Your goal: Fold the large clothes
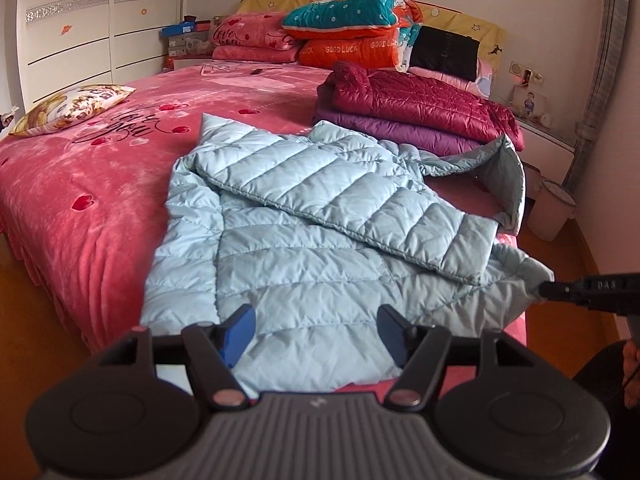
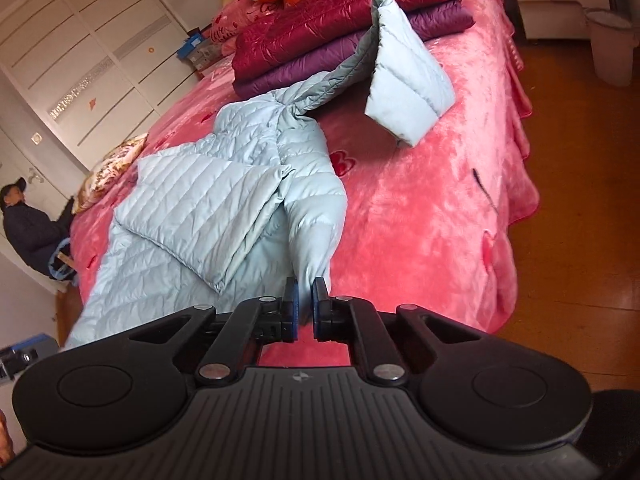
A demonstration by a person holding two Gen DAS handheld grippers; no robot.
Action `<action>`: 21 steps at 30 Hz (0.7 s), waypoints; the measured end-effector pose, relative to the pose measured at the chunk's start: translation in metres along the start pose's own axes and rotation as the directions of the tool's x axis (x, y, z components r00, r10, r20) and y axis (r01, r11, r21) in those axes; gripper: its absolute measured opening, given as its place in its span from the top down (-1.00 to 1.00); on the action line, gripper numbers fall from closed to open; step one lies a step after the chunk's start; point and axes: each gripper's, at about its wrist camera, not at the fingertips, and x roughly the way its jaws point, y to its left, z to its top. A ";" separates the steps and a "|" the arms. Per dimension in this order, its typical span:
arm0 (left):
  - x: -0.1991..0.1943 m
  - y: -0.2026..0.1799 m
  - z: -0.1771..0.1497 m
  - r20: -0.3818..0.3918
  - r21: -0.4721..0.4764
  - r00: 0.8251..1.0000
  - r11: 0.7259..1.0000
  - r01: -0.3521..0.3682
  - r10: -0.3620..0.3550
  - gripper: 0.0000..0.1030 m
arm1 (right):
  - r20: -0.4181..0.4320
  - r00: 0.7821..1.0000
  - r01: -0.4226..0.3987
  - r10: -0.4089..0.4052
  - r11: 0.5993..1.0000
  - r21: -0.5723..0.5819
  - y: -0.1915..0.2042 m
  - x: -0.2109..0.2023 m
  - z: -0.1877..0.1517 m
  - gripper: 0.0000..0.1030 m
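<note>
A light blue quilted down jacket (image 1: 304, 240) lies spread on the pink bed (image 1: 80, 208), one sleeve folded across its front. My left gripper (image 1: 316, 330) is open just above the jacket's near hem, holding nothing. My right gripper (image 2: 305, 300) is shut on the jacket's side edge (image 2: 316, 240); it also shows in the left wrist view (image 1: 560, 290) at the jacket's right edge. The jacket's other sleeve (image 2: 404, 92) sticks up, leaning on the folded pile.
Folded dark red and purple jackets (image 1: 420, 112) are stacked behind the blue one. Pillows and folded quilts (image 1: 344, 36) lie at the headboard, a patterned cushion (image 1: 68, 108) on the left. A white bin (image 1: 550, 208) and nightstand stand right. A person (image 2: 28, 228) sits by the wardrobe.
</note>
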 end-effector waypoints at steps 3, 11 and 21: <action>0.010 0.001 0.005 -0.014 -0.049 0.999 0.998 0.034 -0.035 -0.33 | 0.037 0.999 0.037 -0.037 0.999 0.001 -0.007 -0.009 0.002 0.78; 0.063 -0.020 0.033 -0.068 -0.096 0.992 0.990 0.101 -0.107 -0.33 | 0.177 0.984 0.032 -0.038 0.999 0.036 -0.025 -0.013 0.018 -0.76; 0.155 -0.074 0.043 -0.152 -0.183 0.953 0.955 0.233 -0.262 -0.33 | 0.216 0.971 0.126 -0.102 0.987 -0.100 -0.017 0.018 0.032 -0.96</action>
